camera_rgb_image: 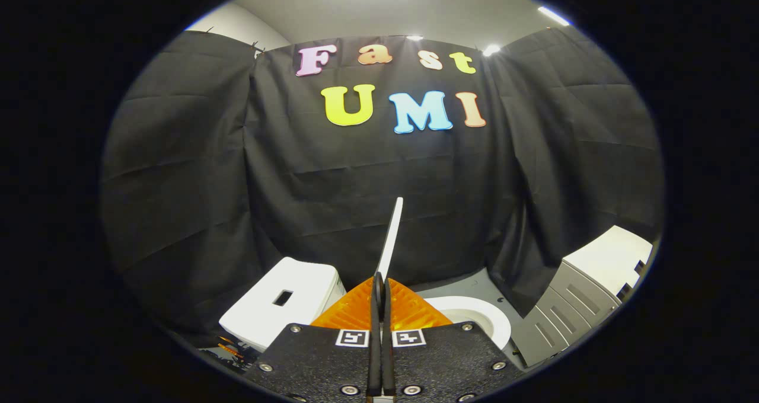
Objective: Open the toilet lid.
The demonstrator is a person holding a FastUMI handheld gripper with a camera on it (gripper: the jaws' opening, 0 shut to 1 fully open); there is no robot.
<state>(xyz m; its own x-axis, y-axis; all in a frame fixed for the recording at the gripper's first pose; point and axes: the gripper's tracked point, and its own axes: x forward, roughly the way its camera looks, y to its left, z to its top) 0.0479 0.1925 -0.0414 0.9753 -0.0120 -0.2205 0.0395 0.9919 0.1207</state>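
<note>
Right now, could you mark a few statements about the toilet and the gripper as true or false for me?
1. The gripper is shut on the toilet lid. True: both fingers pinch its thin edge.
2. The toilet lid lies flat on the seat. False: it stands raised, seen edge-on, rising ahead of the fingers.
3. The toilet seat is uncovered. True: its white ring shows just right of the fingers.
4. The cistern stands to the right of the lid. False: it is to the left.
5. A grey and white cabinet stands beyond the seat on the right. True.
</note>
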